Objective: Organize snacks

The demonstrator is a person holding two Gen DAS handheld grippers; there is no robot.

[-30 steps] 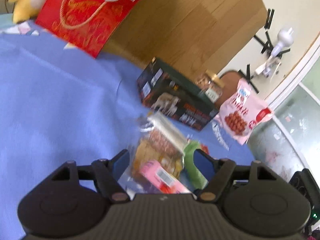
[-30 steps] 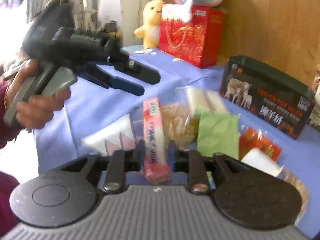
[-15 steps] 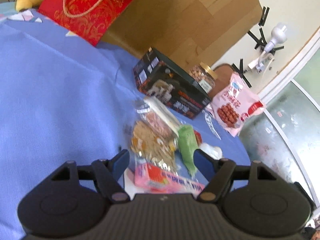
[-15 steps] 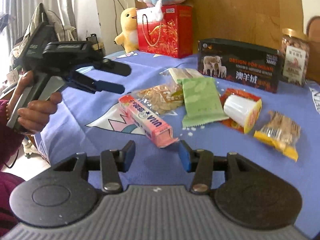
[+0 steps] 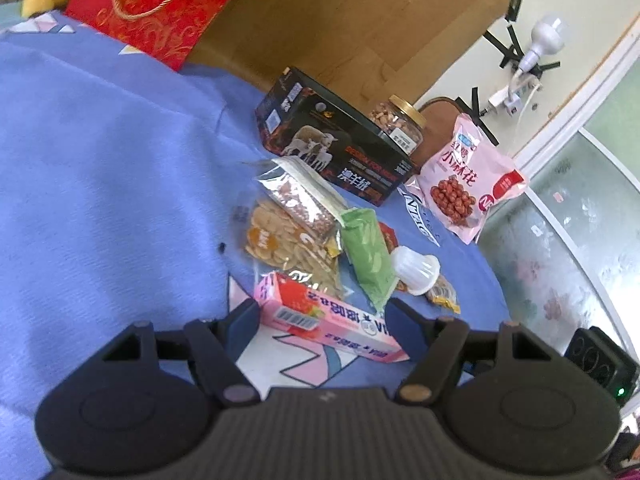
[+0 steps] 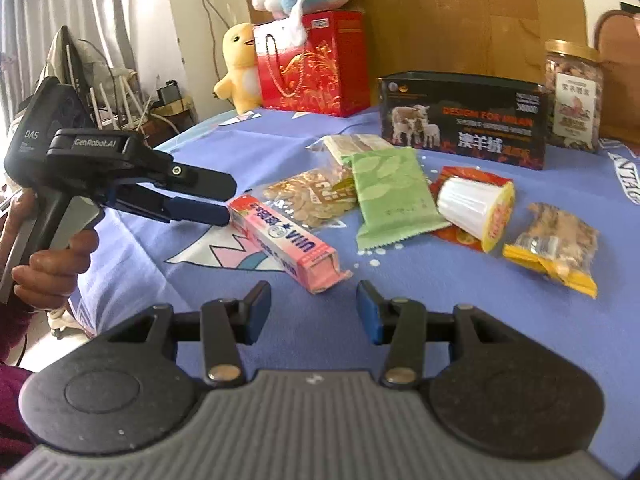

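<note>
Right wrist: pink box [image 6: 286,242] lies on blue tablecloth [image 6: 400,300].

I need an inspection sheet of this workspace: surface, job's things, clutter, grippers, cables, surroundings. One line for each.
Surface: blue tablecloth with a printed pattern.
Job's things: pink box, green packet, white cup on its side, yellow-edged packet, chips bag, all lying loose.
Clutter: black box, nut jar, red gift bag, pink bag.
Grippers: left gripper open around the pink box's end; right gripper open, empty.
Cables: white cord by a wall lamp.
Surroundings: wooden panel, plush toys, curtain.
</note>
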